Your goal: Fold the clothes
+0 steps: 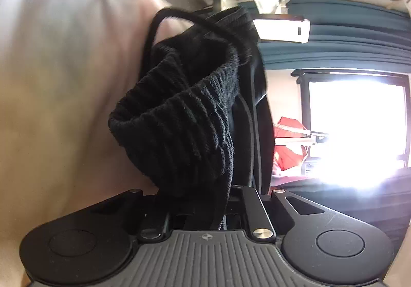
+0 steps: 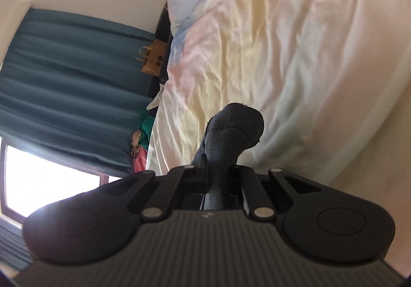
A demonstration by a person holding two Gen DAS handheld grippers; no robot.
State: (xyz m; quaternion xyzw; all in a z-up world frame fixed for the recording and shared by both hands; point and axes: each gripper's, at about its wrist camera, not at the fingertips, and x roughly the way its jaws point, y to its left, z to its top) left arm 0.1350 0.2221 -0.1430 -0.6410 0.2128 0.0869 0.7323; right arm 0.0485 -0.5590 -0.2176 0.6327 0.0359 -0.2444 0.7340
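L gripper (image 1: 205, 199) clamps black ribbed-knit garment (image 1: 179, 117), drawcord loop (image 1: 164, 17) loose. R gripper (image 2: 218, 181) closed on dark knit fold (image 2: 233, 127). Risk: cord snags, thin pinch slips onto pastel bedsheet (image 2: 282, 42).

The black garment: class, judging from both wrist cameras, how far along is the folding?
Done: nothing folded shows on the bedsheet. In hand: the left gripper pinches the black garment at its ribbed edge; the right gripper pinches another bunched dark piece, both lifted. Left: laying it flat and folding it.
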